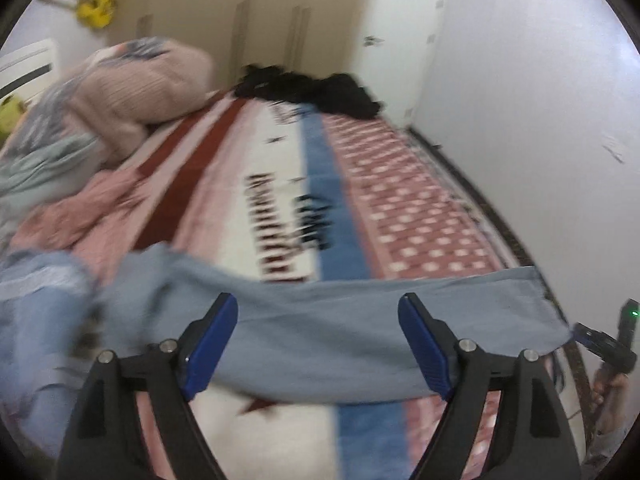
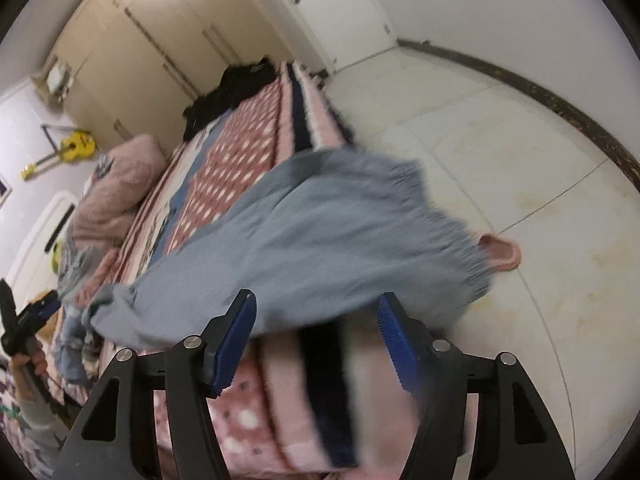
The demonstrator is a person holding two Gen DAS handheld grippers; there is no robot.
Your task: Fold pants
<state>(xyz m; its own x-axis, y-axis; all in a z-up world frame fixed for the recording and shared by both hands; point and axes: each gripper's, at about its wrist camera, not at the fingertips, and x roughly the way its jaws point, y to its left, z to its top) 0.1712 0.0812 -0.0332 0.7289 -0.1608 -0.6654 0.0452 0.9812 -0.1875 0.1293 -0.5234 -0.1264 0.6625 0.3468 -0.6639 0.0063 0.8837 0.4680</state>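
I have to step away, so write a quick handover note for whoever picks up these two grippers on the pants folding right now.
Left gripper: open, holding nothing, pointed across the pants leg.
Right gripper: open, holding nothing, pointed at the waistband end.
Pants: light blue, spread across the bed. The elastic waistband hangs past the bed edge over the floor; the other end bunches near a pile of clothes. The frames are blurred, so fine creases cannot be judged.
Done: pants laid out roughly lengthwise; no fold visible yet.
Left: flatten them, fold them, and tidy the result.
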